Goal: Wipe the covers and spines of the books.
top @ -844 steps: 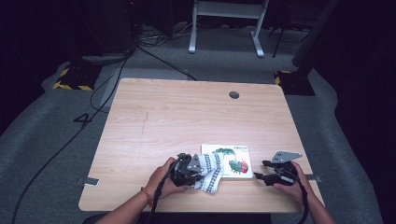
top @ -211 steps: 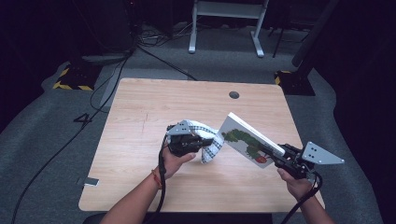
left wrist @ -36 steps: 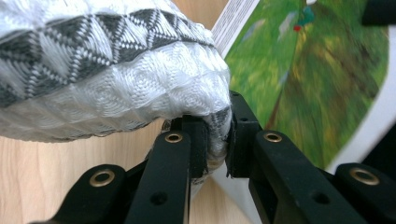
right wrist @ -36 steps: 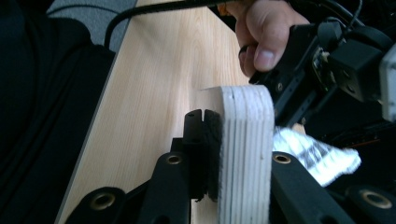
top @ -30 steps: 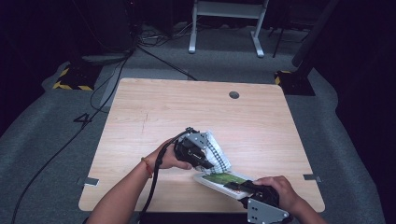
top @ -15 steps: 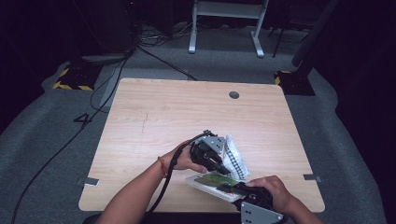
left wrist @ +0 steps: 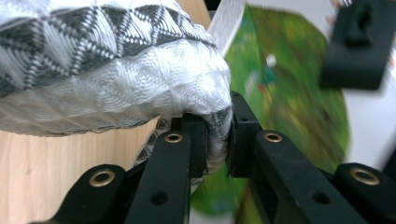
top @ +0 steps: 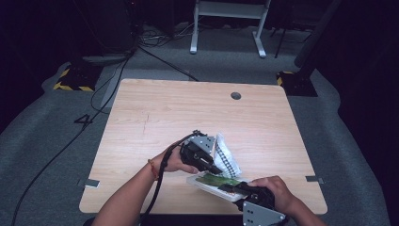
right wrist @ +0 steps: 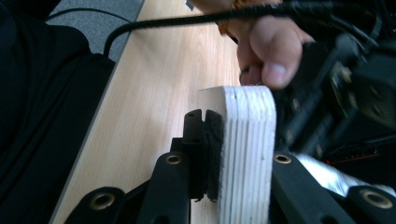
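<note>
Two hand-held grippers, one cloth (top: 227, 155), one board (top: 214, 185), seemingly touching.

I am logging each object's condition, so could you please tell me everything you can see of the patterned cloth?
The cloth is a woven white textile with a grey-and-black triangle pattern, bunched into soft folds. The left gripper is shut on a pinched fold of it and holds it above the wooden table. In the high view the cloth lies beside and partly over the picture board that the right gripper clamps by its edge. Whether it touches the table cannot be told.
</note>
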`<action>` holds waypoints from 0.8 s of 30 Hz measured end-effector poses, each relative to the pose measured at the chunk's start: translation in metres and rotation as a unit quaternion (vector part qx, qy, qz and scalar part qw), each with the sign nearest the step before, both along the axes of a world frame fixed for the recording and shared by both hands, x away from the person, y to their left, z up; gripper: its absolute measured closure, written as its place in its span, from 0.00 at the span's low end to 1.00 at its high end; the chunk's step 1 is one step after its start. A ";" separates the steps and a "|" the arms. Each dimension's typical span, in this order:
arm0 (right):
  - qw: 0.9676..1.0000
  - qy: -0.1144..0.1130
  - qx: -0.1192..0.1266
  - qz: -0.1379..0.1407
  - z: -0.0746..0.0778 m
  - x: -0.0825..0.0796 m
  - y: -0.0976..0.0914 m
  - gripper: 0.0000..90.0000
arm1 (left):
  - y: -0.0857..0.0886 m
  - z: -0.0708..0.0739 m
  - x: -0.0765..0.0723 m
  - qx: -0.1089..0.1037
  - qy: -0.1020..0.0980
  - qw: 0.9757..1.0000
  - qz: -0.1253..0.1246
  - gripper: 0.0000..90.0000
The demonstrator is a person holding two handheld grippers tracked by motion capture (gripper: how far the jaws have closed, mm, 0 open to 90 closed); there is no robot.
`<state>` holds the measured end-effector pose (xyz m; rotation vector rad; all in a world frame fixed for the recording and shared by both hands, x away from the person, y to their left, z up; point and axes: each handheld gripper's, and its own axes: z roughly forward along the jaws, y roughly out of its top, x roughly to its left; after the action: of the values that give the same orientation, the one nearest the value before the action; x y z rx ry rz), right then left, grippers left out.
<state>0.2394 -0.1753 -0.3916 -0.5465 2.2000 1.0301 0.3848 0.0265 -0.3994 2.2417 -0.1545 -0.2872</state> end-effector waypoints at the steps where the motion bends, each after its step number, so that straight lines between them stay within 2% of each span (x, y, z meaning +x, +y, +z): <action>1: 1.000 0.001 -0.002 0.004 0.000 0.000 0.002 0.86 | -0.005 0.001 0.000 0.001 -0.002 1.000 -0.005 0.90; 4: 1.000 -0.004 -0.008 0.003 -0.001 -0.002 0.004 0.86 | -0.017 0.002 -0.002 0.008 -0.009 1.000 -0.014 0.90; 7: 1.000 -0.006 -0.009 0.003 -0.001 0.000 0.003 0.86 | -0.017 0.002 0.002 0.014 -0.013 1.000 -0.011 0.90; 11: 0.999 -0.018 -0.006 -0.027 -0.001 0.008 -0.007 0.86 | 0.002 0.000 0.016 0.023 -0.011 0.999 0.027 0.90; 17: 0.998 -0.013 -0.007 -0.056 -0.006 0.022 -0.014 0.86 | 0.023 -0.001 0.027 0.030 -0.006 0.998 0.058 0.90; 21: 0.998 -0.014 -0.010 -0.065 -0.009 0.028 -0.014 0.86 | 0.018 0.000 0.026 0.023 -0.003 0.998 0.050 0.90; 24: 0.998 -0.011 -0.009 -0.061 -0.009 0.027 -0.012 0.86 | 0.003 0.003 0.021 0.023 -0.011 0.999 0.031 0.90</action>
<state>0.2665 -0.1870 -0.4008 -0.4238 2.1971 0.9369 0.4059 0.0297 -0.3962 2.2912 -0.0897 -0.2350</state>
